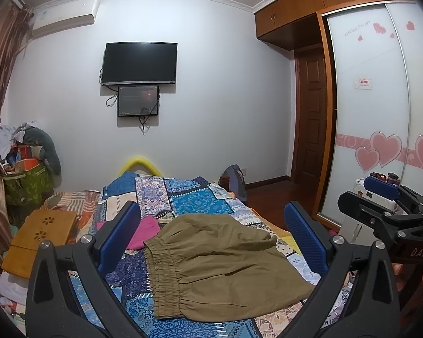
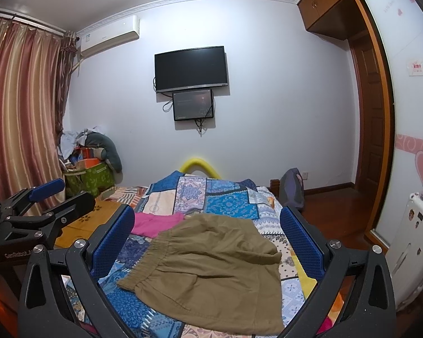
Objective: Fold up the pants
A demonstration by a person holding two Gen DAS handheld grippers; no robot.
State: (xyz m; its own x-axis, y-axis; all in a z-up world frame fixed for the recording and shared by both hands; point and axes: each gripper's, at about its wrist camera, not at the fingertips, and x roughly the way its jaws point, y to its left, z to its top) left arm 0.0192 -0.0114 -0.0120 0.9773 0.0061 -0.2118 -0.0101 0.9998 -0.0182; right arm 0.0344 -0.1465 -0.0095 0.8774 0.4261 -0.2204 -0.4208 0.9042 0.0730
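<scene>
Olive-brown pants (image 1: pixel 220 267) lie folded in a compact shape on the patchwork bed cover (image 1: pixel 189 197), elastic waistband toward the left. They also show in the right wrist view (image 2: pixel 211 273). My left gripper (image 1: pixel 211 236) is open and empty, held above the pants with a blue pad on either side. My right gripper (image 2: pixel 207 242) is open and empty too, above the pants. The right gripper shows at the right edge of the left wrist view (image 1: pixel 386 205); the left gripper shows at the left edge of the right wrist view (image 2: pixel 48 200).
A pink garment (image 2: pixel 155 224) lies on the bed beyond the pants. A wooden lap tray (image 1: pixel 39 236) sits at the bed's left. A pile of bags and clothes (image 2: pixel 90 163) fills the far left corner. A white cabinet (image 2: pixel 414 242) and sliding wardrobe (image 1: pixel 375 112) stand at the right.
</scene>
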